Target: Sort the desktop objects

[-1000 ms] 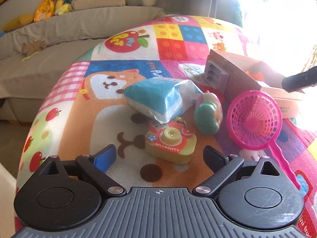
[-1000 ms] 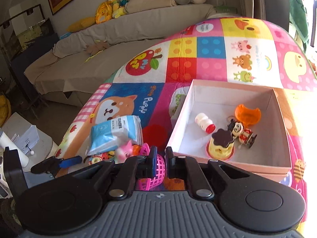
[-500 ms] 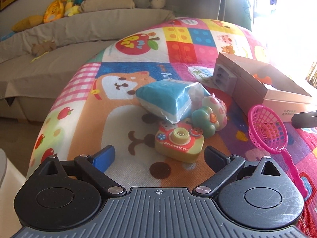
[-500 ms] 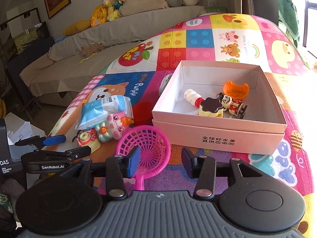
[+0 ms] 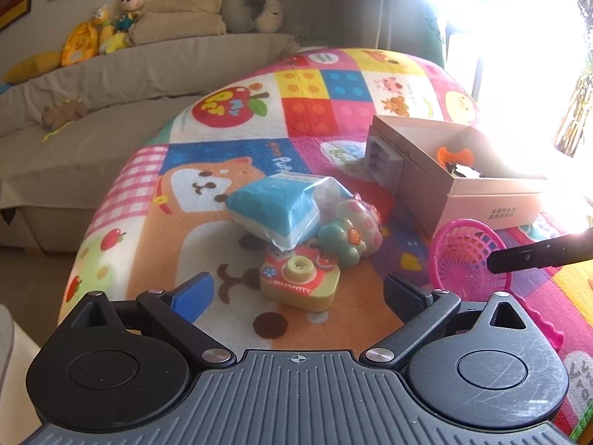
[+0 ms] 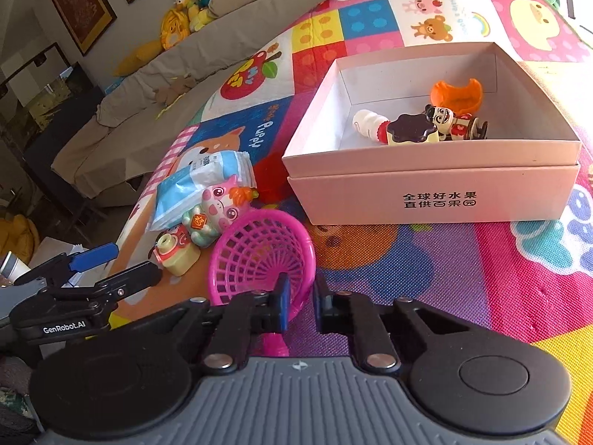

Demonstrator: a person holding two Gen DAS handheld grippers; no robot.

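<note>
Right gripper [image 6: 299, 302] closing on rim of pink net scoop [image 6: 259, 256]; fingers narrow, scoop tilting on mat beside pink box [image 6: 426, 193], likely bound there. Left gripper [image 5: 298, 291] gaping wide, holding nothing, hovering over toy camera [image 5: 299, 282], seemingly lining up next pick.

A patchwork play mat [image 6: 463, 259] carries a pink box [image 6: 437, 193], tissue pack [image 6: 192, 193], toys.

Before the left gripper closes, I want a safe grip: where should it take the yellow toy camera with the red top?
Grip the yellow toy camera across its flat left and right side faces, coming straight from the front, where the open left gripper already points. Its boxy body sits upright; the blue-and-white wipes pack crowds the back.
</note>
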